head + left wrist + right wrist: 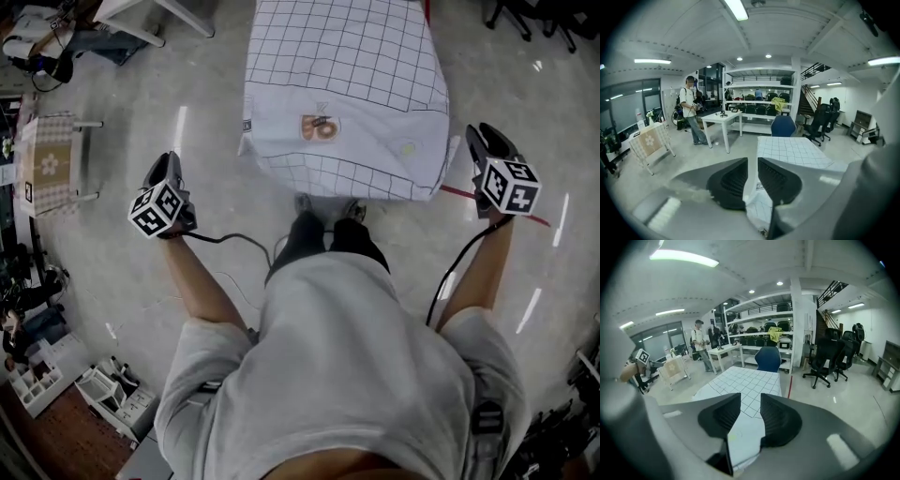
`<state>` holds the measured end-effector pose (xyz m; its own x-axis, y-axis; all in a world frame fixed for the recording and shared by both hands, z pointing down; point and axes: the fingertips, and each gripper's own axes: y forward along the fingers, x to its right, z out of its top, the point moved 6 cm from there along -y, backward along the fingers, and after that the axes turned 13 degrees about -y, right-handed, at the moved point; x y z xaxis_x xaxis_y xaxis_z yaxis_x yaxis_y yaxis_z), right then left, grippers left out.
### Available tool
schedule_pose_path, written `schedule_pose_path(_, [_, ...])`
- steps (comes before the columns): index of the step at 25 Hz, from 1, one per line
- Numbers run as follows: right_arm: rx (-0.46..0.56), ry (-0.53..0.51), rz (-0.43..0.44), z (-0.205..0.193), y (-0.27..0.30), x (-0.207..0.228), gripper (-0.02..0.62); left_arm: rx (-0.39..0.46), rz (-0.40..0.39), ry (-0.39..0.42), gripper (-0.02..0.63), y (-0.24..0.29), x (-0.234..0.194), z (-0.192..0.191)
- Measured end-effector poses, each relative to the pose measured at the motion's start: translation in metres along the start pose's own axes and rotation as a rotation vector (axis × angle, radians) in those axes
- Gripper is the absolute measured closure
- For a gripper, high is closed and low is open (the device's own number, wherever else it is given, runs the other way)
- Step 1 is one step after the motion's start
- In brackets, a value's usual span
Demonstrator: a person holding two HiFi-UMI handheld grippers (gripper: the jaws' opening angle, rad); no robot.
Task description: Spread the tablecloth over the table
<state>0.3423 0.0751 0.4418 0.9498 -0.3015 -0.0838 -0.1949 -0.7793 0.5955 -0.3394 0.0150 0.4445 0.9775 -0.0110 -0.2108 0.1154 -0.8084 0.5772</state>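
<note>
A white tablecloth (347,84) with a black grid and an orange logo near its front edge lies spread over the table, hanging down at the near end. My left gripper (172,161) hovers left of the cloth's near corner, clear of it. Its jaws stand a little apart, and the cloth (792,150) shows beyond the gap of the left gripper (752,161). My right gripper (481,133) hangs just right of the cloth's other near corner. The right gripper (751,397) is open, with the cloth (745,380) in sight past it and nothing held.
A small table with a flower-print cloth (52,164) stands at the left. Beyond the covered table are a blue chair (768,358), a white table (722,117), a standing person (691,108) and black office chairs (834,352). Red floor tape (469,192) runs at the right.
</note>
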Motion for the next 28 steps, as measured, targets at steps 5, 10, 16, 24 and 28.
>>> schedule_pose_path(5, [0.026,0.011,-0.010,0.008,0.004,-0.005,0.492,-0.041,-0.066,0.054,0.532,0.025,0.035,-0.006])
schedule_pose_path(10, [0.036,0.045,-0.023,0.000,0.006,-0.009,0.515,-0.060,-0.112,0.091,0.532,0.047,0.059,-0.006])
schedule_pose_path(16, [0.123,0.082,-0.055,0.009,0.009,-0.004,0.588,-0.006,-0.131,0.090,0.534,0.068,0.087,0.005])
schedule_pose_path(24, [0.344,0.061,-0.071,0.071,0.027,-0.050,0.588,0.224,-0.229,0.095,0.586,0.062,0.171,0.023])
schedule_pose_path(28, [0.401,0.027,-0.027,0.102,0.042,-0.094,0.589,0.271,-0.304,0.019,0.586,0.049,0.208,0.026])
